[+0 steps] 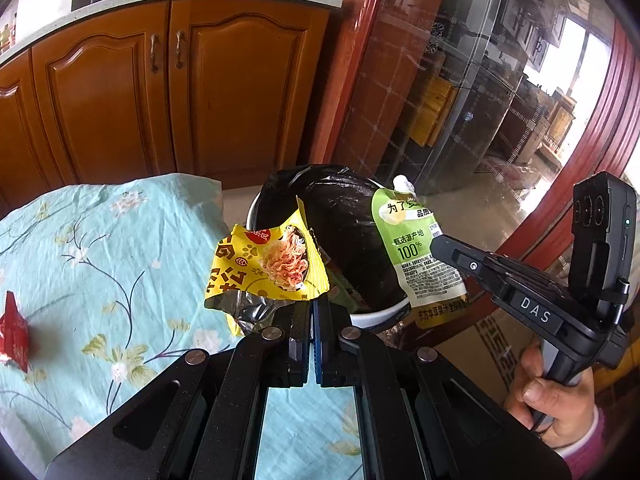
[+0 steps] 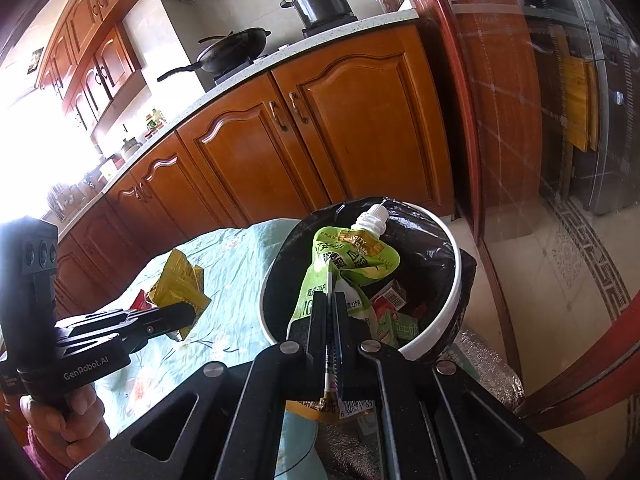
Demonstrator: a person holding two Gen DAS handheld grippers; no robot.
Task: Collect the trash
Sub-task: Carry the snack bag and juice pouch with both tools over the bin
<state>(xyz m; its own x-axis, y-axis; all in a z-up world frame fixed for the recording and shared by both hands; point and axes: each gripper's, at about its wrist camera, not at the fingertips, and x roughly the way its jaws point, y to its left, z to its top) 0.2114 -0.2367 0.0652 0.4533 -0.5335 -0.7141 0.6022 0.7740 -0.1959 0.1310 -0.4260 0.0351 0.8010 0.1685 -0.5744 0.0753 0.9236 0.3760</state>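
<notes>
Left hand-held gripper [image 1: 311, 304] clamps yellow wrapper [image 1: 266, 266]; right hand-held gripper [image 2: 330, 300] clamps green pouch [image 2: 352, 260], seemingly above bin [image 2: 448, 304].

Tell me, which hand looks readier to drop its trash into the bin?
The right. Its gripper holds the green pouch right over the open bin, while the left gripper holds its yellow wrapper nearer the bin's edge, partly above the table.

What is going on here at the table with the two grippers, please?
A person is clearing trash into a white bin lined with a black bag. The left hand-held gripper is shut on a yellow snack wrapper, near the bin's edge. The right hand-held gripper is shut on a green spouted drink pouch, held over the bin. A red wrapper lies on the floral tablecloth.
</notes>
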